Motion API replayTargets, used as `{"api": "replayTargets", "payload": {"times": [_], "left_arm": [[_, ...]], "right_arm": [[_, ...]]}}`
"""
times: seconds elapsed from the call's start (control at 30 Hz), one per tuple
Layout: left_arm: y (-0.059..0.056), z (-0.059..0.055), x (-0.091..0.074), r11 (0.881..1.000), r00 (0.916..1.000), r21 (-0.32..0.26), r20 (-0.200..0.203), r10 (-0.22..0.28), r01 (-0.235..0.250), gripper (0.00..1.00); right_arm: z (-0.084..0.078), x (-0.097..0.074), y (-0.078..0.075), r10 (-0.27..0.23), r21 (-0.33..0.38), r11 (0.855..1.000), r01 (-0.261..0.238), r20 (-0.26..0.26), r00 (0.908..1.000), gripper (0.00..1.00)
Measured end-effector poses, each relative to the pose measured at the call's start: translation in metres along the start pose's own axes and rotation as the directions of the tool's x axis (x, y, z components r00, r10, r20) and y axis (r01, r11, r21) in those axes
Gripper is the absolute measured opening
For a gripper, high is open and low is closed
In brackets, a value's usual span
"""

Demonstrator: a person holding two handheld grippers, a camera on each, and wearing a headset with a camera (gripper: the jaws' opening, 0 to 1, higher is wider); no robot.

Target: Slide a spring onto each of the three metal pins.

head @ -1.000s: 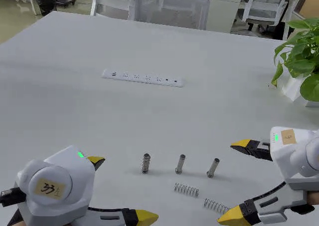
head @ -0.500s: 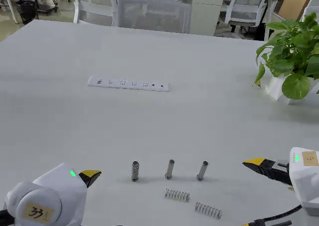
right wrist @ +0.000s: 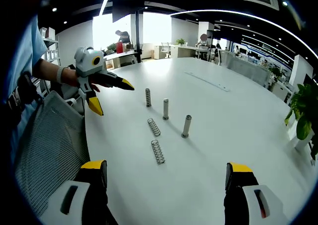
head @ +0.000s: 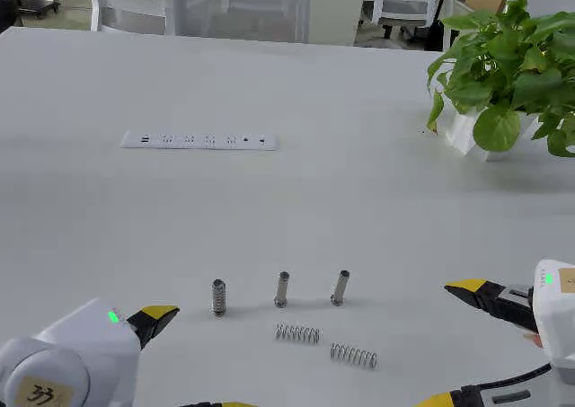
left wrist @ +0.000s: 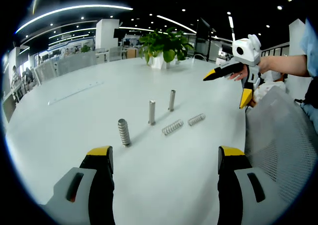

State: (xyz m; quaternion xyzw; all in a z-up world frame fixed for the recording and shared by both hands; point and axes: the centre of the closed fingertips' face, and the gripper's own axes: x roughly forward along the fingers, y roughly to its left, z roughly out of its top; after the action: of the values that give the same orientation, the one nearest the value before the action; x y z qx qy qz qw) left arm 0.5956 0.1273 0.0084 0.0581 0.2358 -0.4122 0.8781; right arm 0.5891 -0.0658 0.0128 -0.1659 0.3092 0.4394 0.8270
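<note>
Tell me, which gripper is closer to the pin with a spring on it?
Left. The left gripper is just beside the sprung pin, jaws open. The right gripper is off past both bare pins, at the row's far end.

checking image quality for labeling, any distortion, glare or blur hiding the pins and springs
Head view: soft even light, faint shadows, pins and loose springs sharp. Left gripper view: fisheye curves the table edge, parts clear. Right gripper view: same curving, far windows blown out, no glare on parts.
</note>
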Motion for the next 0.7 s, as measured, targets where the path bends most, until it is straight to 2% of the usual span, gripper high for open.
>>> {"api": "replayTargets", "payload": {"times": [0.17, 0.37, 0.47, 0.7], "left_arm": [[-0.005, 0.012, 0.011, 0.996, 0.9987, 0.081, 0.041, -0.031, 0.027, 0.71], [-0.009, 0.013, 0.031, 0.992, 0.9976, 0.110, 0.026, -0.065, 0.062, 0.64], [-0.011, 0.013, 0.040, 0.986, 0.9960, 0.143, 0.016, -0.088, 0.085, 0.61], [-0.011, 0.007, 0.056, 0.980, 0.9932, 0.161, -0.014, -0.116, 0.117, 0.53]], "right_arm": [[-0.002, 0.000, 0.003, 0.001, 0.018, 1.000, -0.001, 0.000, 1.0000, 0.99], [-0.005, -0.003, 0.004, 0.000, 0.019, 1.000, 0.000, -0.005, 1.0000, 0.99], [-0.005, -0.006, 0.004, -0.005, 0.025, 1.000, 0.005, -0.006, 1.0000, 0.99], [-0.009, -0.011, 0.007, -0.012, 0.031, 0.999, 0.012, -0.005, 0.9999, 0.99]]}}
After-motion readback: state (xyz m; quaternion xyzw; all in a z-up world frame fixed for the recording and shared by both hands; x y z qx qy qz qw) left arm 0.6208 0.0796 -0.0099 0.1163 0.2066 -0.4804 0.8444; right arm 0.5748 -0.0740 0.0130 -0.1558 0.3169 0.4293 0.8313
